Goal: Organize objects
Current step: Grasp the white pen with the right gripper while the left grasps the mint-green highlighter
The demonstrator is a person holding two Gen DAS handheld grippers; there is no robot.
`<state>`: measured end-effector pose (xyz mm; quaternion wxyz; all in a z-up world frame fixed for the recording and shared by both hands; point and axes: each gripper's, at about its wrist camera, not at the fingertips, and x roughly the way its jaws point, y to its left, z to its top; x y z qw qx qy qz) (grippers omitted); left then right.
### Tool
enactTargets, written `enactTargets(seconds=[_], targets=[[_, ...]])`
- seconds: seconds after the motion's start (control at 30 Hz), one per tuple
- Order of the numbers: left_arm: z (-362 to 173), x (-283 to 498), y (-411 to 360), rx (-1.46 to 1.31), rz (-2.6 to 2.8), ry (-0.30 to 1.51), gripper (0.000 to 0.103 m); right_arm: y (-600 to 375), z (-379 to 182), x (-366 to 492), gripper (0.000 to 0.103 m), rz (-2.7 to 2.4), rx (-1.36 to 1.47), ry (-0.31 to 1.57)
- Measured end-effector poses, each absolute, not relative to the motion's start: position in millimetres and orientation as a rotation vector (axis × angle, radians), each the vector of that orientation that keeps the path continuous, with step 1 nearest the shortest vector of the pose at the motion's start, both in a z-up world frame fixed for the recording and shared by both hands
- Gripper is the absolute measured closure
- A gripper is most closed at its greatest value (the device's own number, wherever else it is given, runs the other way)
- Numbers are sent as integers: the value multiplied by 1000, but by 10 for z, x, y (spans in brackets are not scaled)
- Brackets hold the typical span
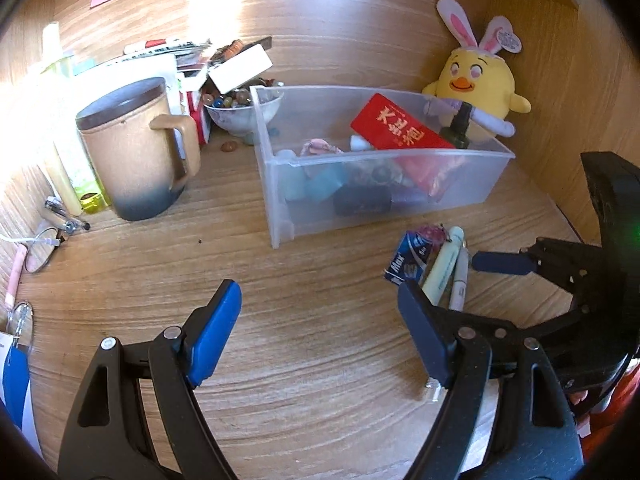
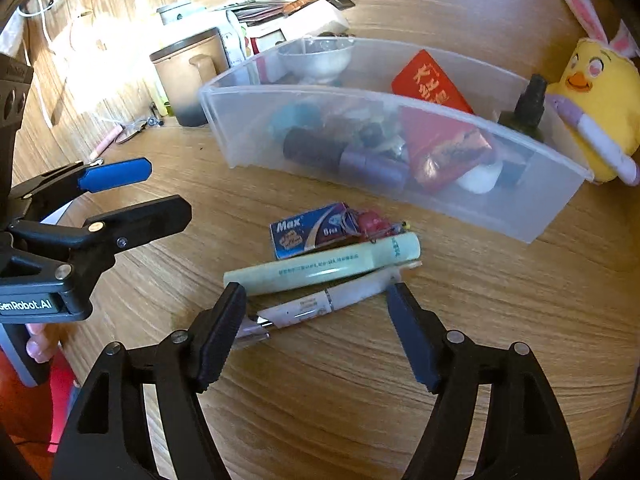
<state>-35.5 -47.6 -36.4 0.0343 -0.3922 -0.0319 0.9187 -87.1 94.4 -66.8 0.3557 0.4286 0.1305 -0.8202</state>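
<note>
A clear plastic bin (image 1: 280, 184) (image 2: 532, 216) on the wooden desk holds a red packet (image 1: 396, 128) (image 2: 430, 84), a dark bottle (image 2: 528, 100) and several small items. In front of it lie a blue Max box (image 2: 308, 232) (image 1: 412, 254), a pale green highlighter (image 2: 320, 268) (image 1: 442, 268) and a white pen (image 2: 320, 304) (image 1: 460, 280). My right gripper (image 2: 316, 332) is open, its fingertips on either side of the pen, just above the desk. My left gripper (image 1: 320, 332) is open and empty over bare desk, left of the pens.
A brown mug (image 1: 140, 152) (image 2: 192, 76), a bowl of beads (image 1: 240, 108), stacked boxes and papers stand at the back left. A yellow plush chick (image 1: 476, 80) (image 2: 596, 96) sits behind the bin. Glasses (image 1: 40, 248) lie at the left edge.
</note>
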Motion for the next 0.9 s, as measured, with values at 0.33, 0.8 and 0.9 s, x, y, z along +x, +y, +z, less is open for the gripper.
enactTargets(seconds=[0.33, 0.8, 0.9], targets=[[-465, -481, -78, -1256, 2681, -20, 31, 1343, -659, -937, 46, -2160, 1101, 320], [-585, -450, 239, -1305, 2548, 58, 87, 1547, -633, -958, 89, -2186, 1050, 400], [-582, -359, 264, -1311, 2540, 94, 88, 1584, -619, -985, 89, -2194, 1046, 403]])
